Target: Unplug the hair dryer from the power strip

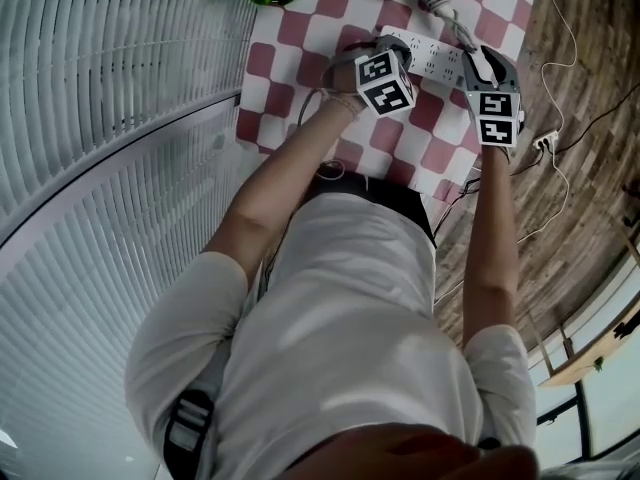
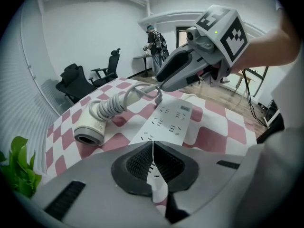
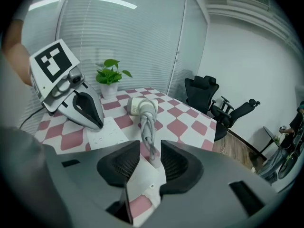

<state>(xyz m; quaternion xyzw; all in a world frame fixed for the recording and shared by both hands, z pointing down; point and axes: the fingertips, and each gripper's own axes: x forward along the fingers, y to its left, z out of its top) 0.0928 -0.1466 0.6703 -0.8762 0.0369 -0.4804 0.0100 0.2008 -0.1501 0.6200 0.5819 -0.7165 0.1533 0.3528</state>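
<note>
Closest in, the left tongs (image 2: 153,148) are closed, pads together with nothing between them. Their tip is down at one end of the white power strip (image 2: 171,120), though whether it presses on the strip I cannot tell. The right tongs (image 3: 151,148) stand open at the strip's other end; the plug (image 3: 153,159) sits between the pads, which do not press on it. The plug stands on the strip's face, and how deep it sits in the socket is hidden. From it the grey cord (image 3: 146,125) runs away across the red-and-white checked tabletop (image 2: 223,127) in a bunched loop to the hair dryer (image 3: 142,106), which lies on its side just past the strip. Beyond the dryer a small green plant (image 3: 110,75) in a white pot stands near the tabletop's edge, against the blinds (image 3: 118,27). Farther off are black office chairs (image 3: 211,96) — and at the room's far side a person (image 2: 154,44) stands by a doorway.
</note>
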